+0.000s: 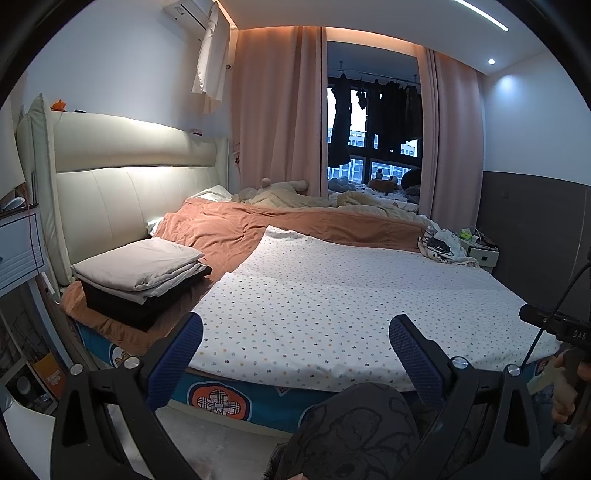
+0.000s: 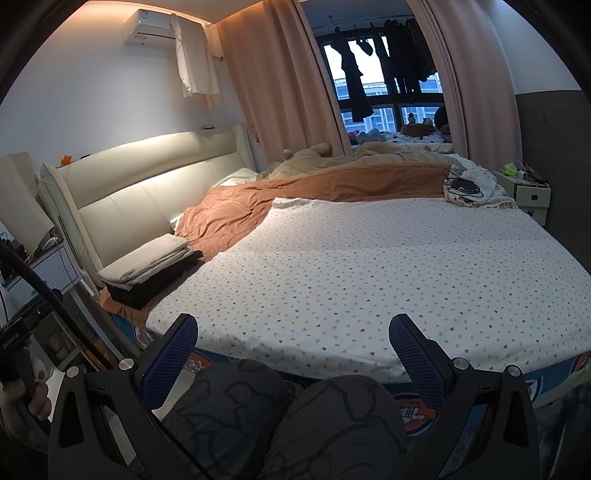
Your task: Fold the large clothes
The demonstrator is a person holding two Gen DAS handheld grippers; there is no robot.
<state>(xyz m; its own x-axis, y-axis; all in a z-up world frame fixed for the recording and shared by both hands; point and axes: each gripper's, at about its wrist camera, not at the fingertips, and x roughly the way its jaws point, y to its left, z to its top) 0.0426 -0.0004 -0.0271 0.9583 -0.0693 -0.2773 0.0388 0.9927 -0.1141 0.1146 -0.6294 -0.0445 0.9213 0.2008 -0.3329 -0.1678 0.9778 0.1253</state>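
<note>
Cream padded headboard [image 1: 122, 192] runs along left wall w/ an AC unit [image 2: 151, 26] above it. Pink curtains [image 1: 273, 110] frame a window [image 2: 384, 107] w/ dark clothes hung on a rail [image 1: 376, 110]. White nightstand [image 2: 528, 195] sits at far right, a tangle of black cables [image 2: 461, 184] near it.

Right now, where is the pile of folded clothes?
The folded pile sits on the orange blanket at the bed's left side, beside the headboard, left of the dotted sheet.

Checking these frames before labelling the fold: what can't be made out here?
- Near edge of the white polka-dot sheet: right wrist view, hidden by the person's patterned knees.
- Dark folded items under the beige folded cloth: left wrist view, only edges show.
- Tangled black cables on the far corner: too small.
</note>
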